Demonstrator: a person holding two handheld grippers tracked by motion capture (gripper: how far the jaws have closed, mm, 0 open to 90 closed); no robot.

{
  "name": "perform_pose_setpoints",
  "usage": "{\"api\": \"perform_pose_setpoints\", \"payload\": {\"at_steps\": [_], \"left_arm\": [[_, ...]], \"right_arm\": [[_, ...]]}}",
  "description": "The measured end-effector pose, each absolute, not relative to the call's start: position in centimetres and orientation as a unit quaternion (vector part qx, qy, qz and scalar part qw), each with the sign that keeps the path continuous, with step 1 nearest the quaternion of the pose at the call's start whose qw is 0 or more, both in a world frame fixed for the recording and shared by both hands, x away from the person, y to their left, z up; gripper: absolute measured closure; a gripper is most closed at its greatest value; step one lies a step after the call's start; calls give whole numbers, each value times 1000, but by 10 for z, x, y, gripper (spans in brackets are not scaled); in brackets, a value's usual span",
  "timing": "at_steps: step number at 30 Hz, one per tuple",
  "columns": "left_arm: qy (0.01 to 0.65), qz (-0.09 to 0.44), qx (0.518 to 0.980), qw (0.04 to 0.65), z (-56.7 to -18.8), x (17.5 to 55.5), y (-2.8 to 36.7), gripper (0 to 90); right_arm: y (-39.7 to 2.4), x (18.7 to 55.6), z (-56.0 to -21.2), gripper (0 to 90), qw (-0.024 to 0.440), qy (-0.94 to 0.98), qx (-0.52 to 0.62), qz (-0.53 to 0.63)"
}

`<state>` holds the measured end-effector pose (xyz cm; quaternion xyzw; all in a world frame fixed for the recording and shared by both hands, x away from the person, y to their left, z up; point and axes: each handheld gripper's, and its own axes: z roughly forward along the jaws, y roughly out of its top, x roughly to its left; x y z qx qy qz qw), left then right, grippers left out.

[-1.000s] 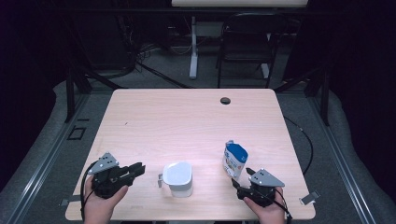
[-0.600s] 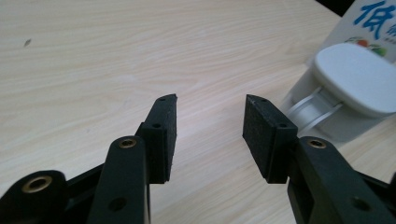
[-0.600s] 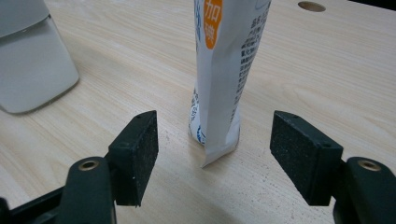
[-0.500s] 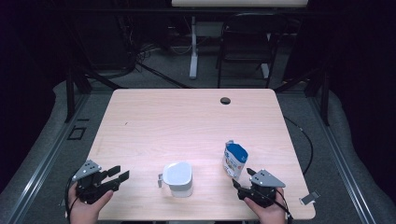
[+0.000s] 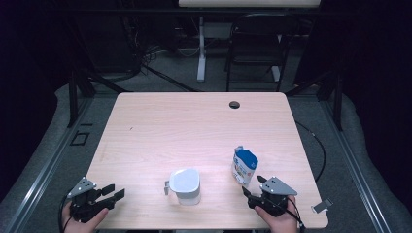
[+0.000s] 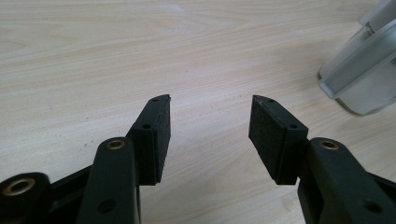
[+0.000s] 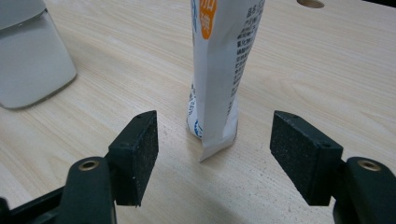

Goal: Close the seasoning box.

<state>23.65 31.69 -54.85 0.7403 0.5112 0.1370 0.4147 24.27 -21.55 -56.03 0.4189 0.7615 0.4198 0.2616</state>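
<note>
Near the surface's (image 5: 145, 126) front edge, the upright pouch (image 5: 244, 166) is standing ungrasped before the right hand-held gripper (image 7: 214, 156), jaws apart. Beside it, the white jug (image 5: 184, 184) is waiting; the left hand-held gripper (image 6: 209, 135) has just been opening, empty. Picking up is still pending.

The far half of the surface (image 5: 194, 126) lies bare apart from a small round cable hole (image 5: 234, 104) near its far edge, so a hand could cross there freely. Along the near edge two things stand in the way: a white jug (image 5: 184, 186) at the middle and an upright blue-and-white pouch (image 5: 244, 166) to its right, with a narrow bare gap between them. The pouch stands just ahead of the right gripper (image 5: 250, 187), whose wide-apart jaws have bare wood between them. The left gripper (image 5: 112, 194) has open wood in front, the jug well off to its right.
</note>
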Motion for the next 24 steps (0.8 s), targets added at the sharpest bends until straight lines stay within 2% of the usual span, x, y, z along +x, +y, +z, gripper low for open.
{"api": "perform_pose_setpoints", "payload": {"at_steps": [16, 24], "left_arm": [[539, 122, 732, 399, -572, 244, 332, 476], [534, 122, 733, 402, -570, 246, 331, 463]], "right_arm": [[-210, 243, -567, 322, 260, 772, 413, 407], [-211, 242, -568, 322, 261, 774, 413, 404]]}}
